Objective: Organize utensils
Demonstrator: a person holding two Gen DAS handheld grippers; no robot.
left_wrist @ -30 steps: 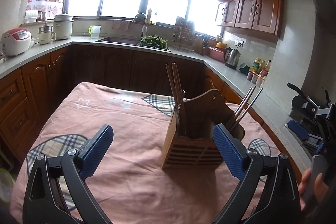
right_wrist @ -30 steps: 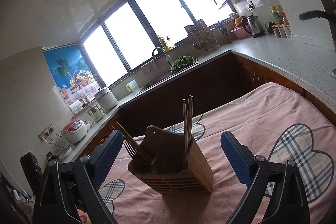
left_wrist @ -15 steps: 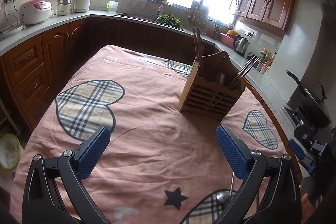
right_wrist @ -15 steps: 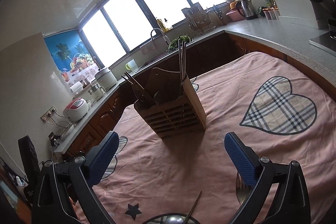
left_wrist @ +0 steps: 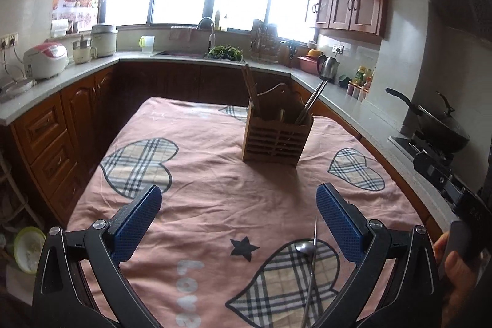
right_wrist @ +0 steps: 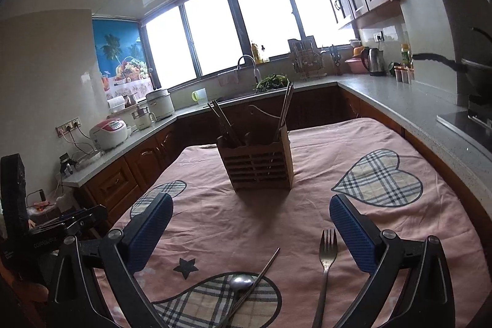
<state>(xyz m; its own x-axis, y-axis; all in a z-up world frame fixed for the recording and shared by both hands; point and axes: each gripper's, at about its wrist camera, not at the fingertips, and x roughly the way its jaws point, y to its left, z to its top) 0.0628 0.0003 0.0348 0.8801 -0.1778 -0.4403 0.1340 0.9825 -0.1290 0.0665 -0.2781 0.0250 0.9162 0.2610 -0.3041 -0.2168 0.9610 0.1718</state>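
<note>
Left wrist view: left hand-held gripper spread wide, blue pads holding nothing, hovering above the pink cloth-covered surface. Wooden utensil holder upright mid-surface, well beyond the pads; chopsticks leaning out of its right side, darker sticks rising from its left rear. Nearer than the holder, just inside the right pad: a spoon on a plaid heart, a thin metal chopstick lying across it.

Right wrist view: right hand-held gripper likewise wide apart and empty above the surface. Utensil holder straight ahead, centred beyond the pads. In front of the holder, between the fingers: a fork flat by the right pad, tines toward the holder; left of it a spoon with a chopstick slanting just beside its bowl.
</note>
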